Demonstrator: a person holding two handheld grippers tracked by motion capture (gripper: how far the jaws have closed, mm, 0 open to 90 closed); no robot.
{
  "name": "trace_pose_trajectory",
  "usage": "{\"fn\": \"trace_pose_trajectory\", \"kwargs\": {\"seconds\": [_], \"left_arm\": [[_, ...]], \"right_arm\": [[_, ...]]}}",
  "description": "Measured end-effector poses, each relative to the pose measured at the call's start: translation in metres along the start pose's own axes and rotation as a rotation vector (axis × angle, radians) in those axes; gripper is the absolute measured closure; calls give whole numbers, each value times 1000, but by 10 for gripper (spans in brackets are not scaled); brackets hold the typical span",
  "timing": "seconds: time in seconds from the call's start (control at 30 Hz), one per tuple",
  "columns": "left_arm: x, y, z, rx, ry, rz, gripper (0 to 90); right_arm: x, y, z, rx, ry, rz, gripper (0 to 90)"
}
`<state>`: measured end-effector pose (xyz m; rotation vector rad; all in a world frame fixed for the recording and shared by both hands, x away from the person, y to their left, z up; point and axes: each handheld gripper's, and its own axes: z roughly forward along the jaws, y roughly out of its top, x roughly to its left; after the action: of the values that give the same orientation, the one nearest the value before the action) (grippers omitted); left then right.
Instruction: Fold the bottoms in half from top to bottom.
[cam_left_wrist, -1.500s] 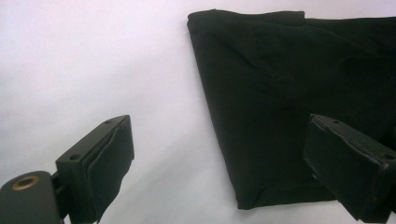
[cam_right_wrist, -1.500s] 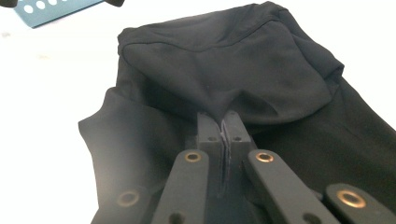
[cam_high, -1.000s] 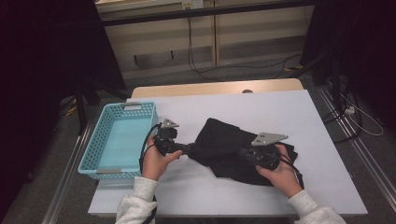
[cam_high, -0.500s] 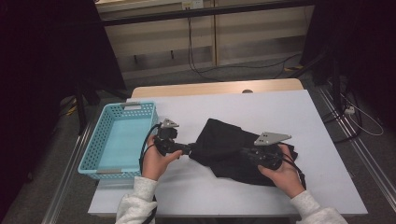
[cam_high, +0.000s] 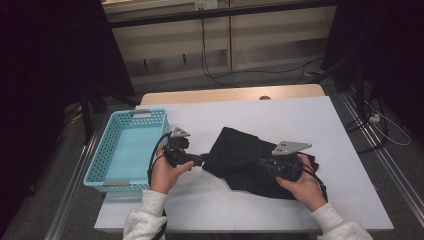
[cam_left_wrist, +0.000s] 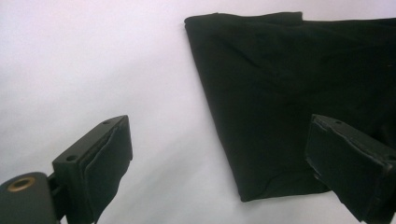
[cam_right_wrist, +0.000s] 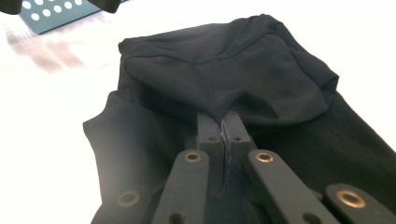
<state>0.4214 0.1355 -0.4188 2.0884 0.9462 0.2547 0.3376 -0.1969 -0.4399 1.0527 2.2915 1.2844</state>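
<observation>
Cloth (cam_right_wrist: 224, 84) edge — hidden (between jaws)

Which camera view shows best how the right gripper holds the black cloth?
The right gripper view: there the right gripper has its jaws closed on a pinched fold of the black cloth. The high view shows that gripper over the cloth, its jaws hidden. The left gripper view shows the cloth's corner, flat on the table.

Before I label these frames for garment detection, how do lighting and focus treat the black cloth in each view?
High view: the black cloth stands sharp on the white table, its folds lost in the dark. Left gripper view: soft focus, near jaws blurred. Right gripper view: the table is blown out by glare, folds readable.
</observation>
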Motion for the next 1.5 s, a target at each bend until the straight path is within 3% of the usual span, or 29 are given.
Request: {"fn": "trace_pose_trajectory", "kwargs": {"seconds": [0.27, 0.93, 1.5], "left_arm": [[3, -3, 0, 18, -16, -7, 73], [3, -3, -4, 17, -3, 2, 73], [4, -4, -7, 9, -4, -3, 72]], "right_arm": [[-3, 0, 1, -2, 1, 12, 891], [-4, 2, -8, -25, -34, 6, 891], [-4, 5, -10, -25, -32, 0, 891]]}}
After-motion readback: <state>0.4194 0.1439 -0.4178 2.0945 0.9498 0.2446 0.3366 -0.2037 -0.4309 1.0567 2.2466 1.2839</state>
